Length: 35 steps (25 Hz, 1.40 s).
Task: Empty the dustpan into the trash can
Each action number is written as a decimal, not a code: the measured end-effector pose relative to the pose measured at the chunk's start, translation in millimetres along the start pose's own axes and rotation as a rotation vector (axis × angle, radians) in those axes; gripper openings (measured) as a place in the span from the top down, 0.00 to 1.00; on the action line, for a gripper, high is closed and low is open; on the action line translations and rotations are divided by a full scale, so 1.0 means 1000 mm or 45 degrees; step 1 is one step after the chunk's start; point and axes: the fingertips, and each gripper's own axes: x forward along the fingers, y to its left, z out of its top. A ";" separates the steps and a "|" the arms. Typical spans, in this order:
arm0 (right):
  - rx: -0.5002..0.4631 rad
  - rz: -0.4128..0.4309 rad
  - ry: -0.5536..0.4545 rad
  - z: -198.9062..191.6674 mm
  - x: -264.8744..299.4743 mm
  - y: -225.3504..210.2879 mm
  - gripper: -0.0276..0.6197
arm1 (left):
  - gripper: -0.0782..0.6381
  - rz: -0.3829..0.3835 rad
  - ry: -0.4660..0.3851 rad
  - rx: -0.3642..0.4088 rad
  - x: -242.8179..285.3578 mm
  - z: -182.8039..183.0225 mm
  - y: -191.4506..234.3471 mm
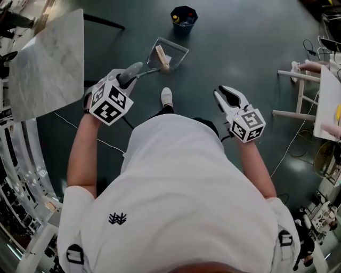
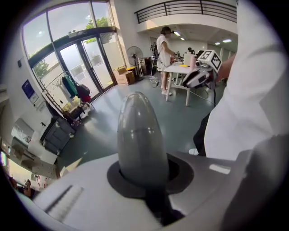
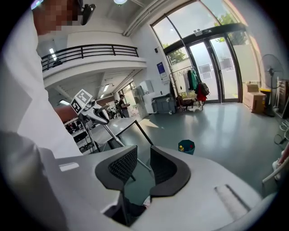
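The clear dustpan (image 1: 171, 52) hangs low over the dark floor ahead of me, with a wooden scrap (image 1: 161, 57) lying in it. Its grey handle (image 1: 133, 71) is held in my left gripper (image 1: 126, 79), which is shut on it. In the left gripper view the rounded handle end (image 2: 142, 140) fills the space between the jaws. The dark blue trash can (image 1: 184, 16) stands on the floor beyond the pan, some litter inside, and shows small in the right gripper view (image 3: 186, 146). My right gripper (image 1: 224, 95) hovers at the right, slightly open, with nothing between its pads (image 3: 164, 168).
A marble tabletop (image 1: 48, 58) stands at the left. A white table frame (image 1: 305, 90) and cables (image 1: 290, 152) are at the right. My shoe (image 1: 167, 97) is on the floor below the pan. Another person (image 2: 162, 47) stands at a far white table (image 2: 180, 68).
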 end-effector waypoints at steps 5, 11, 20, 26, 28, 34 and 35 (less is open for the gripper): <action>0.002 -0.097 -0.039 0.024 0.034 -0.009 0.83 | 0.77 -0.020 -0.018 0.147 0.018 0.016 0.072; 0.054 -0.126 -0.010 0.028 0.052 -0.054 0.83 | 0.77 -0.010 0.027 0.247 0.049 0.053 0.144; 0.057 -0.076 -0.005 0.076 0.069 -0.174 0.83 | 0.77 -0.005 0.167 0.361 0.111 0.125 0.221; 0.106 -0.081 -0.016 0.106 0.076 -0.254 0.83 | 0.77 -0.030 0.256 0.434 0.164 0.170 0.262; 0.115 -0.077 -0.009 0.106 0.077 -0.269 0.83 | 0.77 -0.035 0.279 0.461 0.181 0.181 0.268; 0.153 -0.085 -0.015 0.105 0.076 -0.302 0.83 | 0.77 -0.028 0.351 0.552 0.220 0.207 0.277; 0.160 -0.087 -0.020 0.106 0.074 -0.308 0.83 | 0.77 -0.029 0.366 0.585 0.225 0.213 0.276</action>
